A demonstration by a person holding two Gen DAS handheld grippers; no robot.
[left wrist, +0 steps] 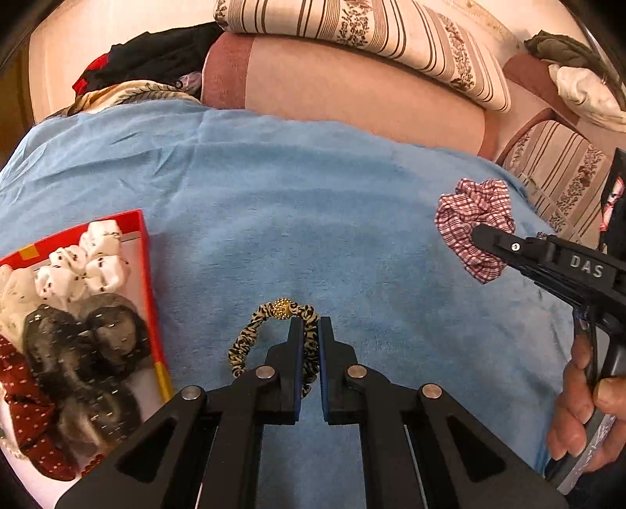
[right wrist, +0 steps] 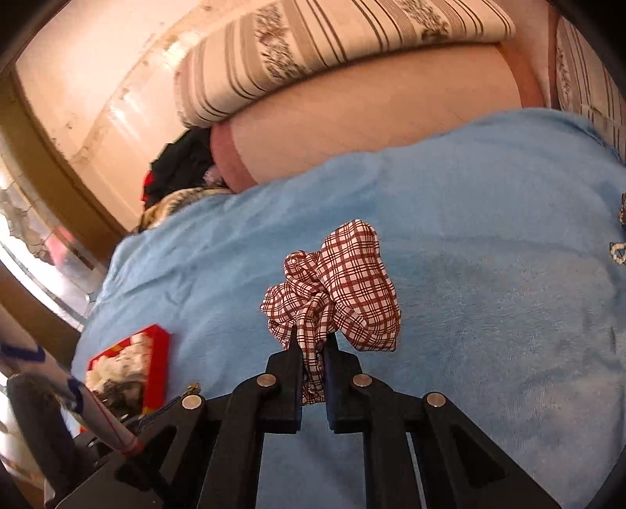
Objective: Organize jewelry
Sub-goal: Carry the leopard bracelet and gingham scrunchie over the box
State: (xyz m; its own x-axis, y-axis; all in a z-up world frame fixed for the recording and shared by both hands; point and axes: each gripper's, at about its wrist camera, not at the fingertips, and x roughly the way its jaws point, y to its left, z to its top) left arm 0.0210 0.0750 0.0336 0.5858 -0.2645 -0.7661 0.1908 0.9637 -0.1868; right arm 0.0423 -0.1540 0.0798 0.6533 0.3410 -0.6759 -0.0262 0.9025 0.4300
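My left gripper (left wrist: 311, 325) is shut on a leopard-print hair tie (left wrist: 250, 336) with a gold bead, just above the blue towel (left wrist: 313, 219). My right gripper (right wrist: 312, 336) is shut on a red-and-white checked scrunchie (right wrist: 344, 286), which it holds above the towel; it also shows at the right of the left wrist view (left wrist: 471, 223). A red-rimmed box (left wrist: 150, 282) at the left holds white, dark grey and maroon scrunchies; it also shows in the right wrist view (right wrist: 156, 352).
Striped cushions (left wrist: 371, 35) and a pink bolster (left wrist: 352, 90) lie behind the towel. Dark clothes (left wrist: 156, 58) are piled at the back left. Small beaded pieces (right wrist: 620, 250) lie at the towel's right edge.
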